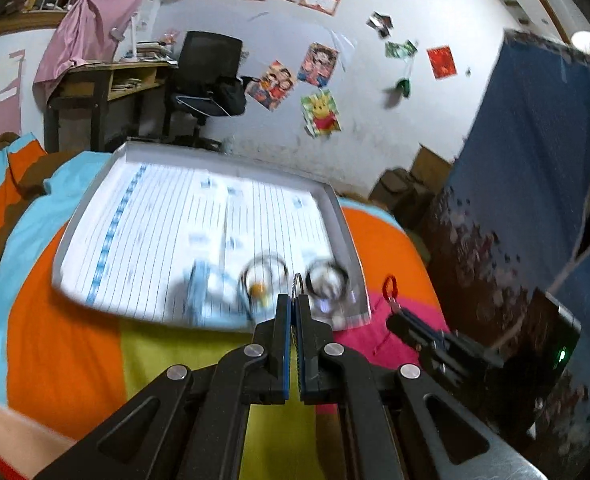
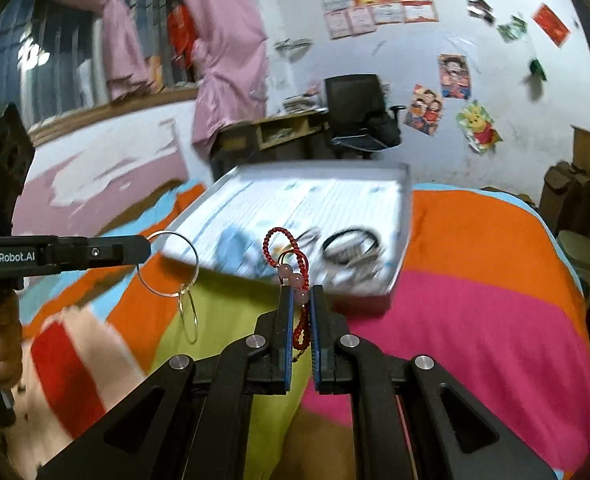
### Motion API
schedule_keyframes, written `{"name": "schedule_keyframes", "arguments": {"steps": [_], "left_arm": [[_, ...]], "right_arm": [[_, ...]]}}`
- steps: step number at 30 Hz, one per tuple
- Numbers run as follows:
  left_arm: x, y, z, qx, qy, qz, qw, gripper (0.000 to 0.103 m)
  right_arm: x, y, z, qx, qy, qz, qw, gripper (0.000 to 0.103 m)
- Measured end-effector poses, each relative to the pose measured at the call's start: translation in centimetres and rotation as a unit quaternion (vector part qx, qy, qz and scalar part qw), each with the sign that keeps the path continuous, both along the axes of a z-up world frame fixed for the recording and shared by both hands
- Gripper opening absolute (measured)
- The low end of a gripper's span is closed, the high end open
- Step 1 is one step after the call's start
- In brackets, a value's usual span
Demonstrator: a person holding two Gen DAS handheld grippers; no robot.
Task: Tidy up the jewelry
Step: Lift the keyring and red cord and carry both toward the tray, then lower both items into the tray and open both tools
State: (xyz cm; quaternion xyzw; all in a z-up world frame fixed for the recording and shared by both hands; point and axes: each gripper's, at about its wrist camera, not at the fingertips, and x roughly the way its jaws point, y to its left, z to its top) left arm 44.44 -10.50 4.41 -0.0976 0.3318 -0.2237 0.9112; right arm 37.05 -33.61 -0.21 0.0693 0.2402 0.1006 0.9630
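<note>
Closest in, left gripper pinched nearly flat on thin silver hoops, edge-on as a fine toothed line between the blue pads in its own view. From the right wrist view, same gripper reaching in from the left, one hoop ring held at the tips, a second hoop dangling below it over the bedspread. Right gripper clamped on a red beaded bracelet: pink beads just above the pads, red loops rising over them, a red cord tail hanging down between the fingers. In the left wrist view, right gripper low at the right, a red loop of the bracelet poking up from its tips.

Just beyond both sets of jaws, a shallow white tray lined with ruled paper, resting on the striped spread of orange, yellow-green, pink and light blue. Inside the tray, near its front right corner, dark bangles and a few more blurred pieces, too smeared to name; a pale blue blurred item to their left. Both held pieces short of the tray's near edge, over the spread.

Farther out, a black office chair and a wooden desk against the white wall, cartoon posters stuck to it, pink curtains at the window. To the right in the left wrist view, a blue panel standing tall, close beside the bed.
</note>
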Motion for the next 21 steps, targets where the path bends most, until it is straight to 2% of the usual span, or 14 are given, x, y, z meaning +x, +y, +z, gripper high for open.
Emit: {"name": "schedule_keyframes", "arguments": {"steps": [5, 9, 15, 21], "left_arm": [[5.0, -1.2, -0.8, 0.0, -0.001, 0.03, 0.9995, 0.003], [8.2, -1.8, -2.7, 0.003, 0.028, 0.05, 0.9983, 0.003], [9.1, -2.8, -4.8, 0.038, 0.045, 0.064, 0.9962, 0.003], [8.9, -2.5, -5.3, 0.05, 0.049, 0.07, 0.9951, 0.003]], "right_arm": [[5.2, -2.0, -0.2, 0.021, 0.003, -0.023, 1.0, 0.007], [9.3, -1.8, -0.7, 0.02, 0.008, -0.022, 1.0, 0.007], [12.2, -1.2, -2.9, 0.009, 0.025, -0.026, 0.999, 0.007], [12.7, -1.2, -3.4, 0.01, 0.027, -0.024, 0.999, 0.009]]}}
